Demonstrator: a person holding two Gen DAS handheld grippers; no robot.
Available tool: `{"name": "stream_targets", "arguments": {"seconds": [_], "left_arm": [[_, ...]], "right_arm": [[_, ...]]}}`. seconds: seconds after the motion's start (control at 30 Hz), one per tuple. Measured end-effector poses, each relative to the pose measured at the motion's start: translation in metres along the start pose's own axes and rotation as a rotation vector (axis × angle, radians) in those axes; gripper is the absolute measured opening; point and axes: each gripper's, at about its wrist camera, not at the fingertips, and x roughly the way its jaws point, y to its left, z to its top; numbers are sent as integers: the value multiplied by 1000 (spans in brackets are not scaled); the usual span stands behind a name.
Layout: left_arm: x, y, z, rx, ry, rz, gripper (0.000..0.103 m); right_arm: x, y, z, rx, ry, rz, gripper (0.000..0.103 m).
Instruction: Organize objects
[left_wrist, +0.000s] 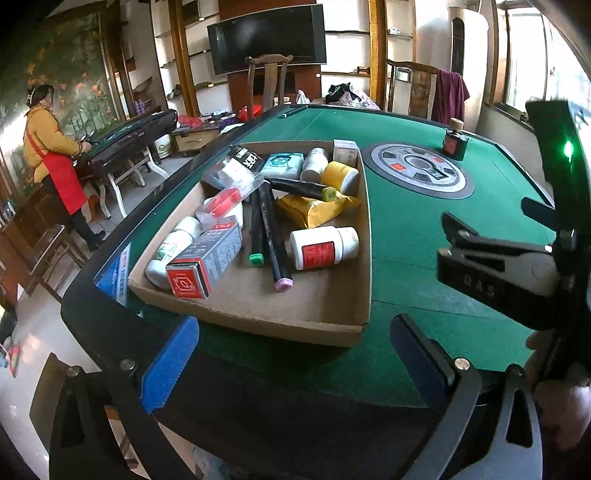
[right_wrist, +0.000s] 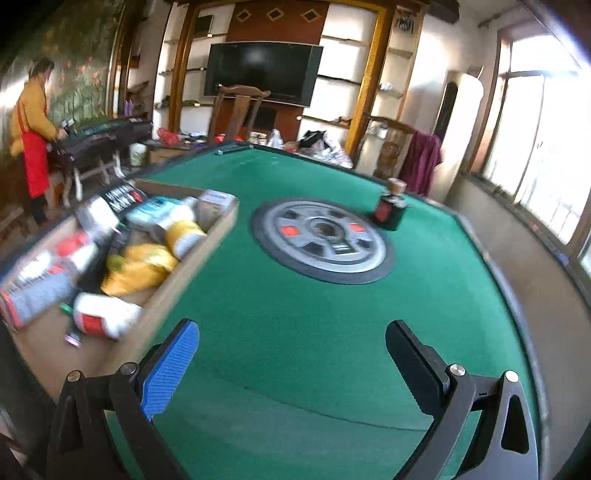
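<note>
From the left wrist view, the left gripper (left_wrist: 291, 354) hung spread and empty just before the cardboard tray (left_wrist: 258, 317), which already held bottles, boxes and markers. From the right wrist view, the right gripper (right_wrist: 291, 363) gaped empty right of the tray; only the small ink bottle (right_wrist: 390, 206), beyond it past the dial, looked left to collect.

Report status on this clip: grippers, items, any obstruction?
Left gripper open, empty. Right gripper open, empty. Small dark bottle with red label stands alone on green felt table; shallow cardboard tray already full. Path clear.
</note>
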Motion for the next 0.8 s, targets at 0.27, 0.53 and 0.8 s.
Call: {"name": "stream_targets", "arguments": {"seconds": [0.27,0.53,0.8], "left_arm": [[-1,-9,8,11,-6,21,103],[0,-29,23,44,-13,45,103],[8,-53,38,70,2,68,103]], "right_arm": [[16,-26,-9,-68,62,36,103],[50,-25,-5,-125,196,152,103],[82,-12,4,-182,254,256,103]]}}
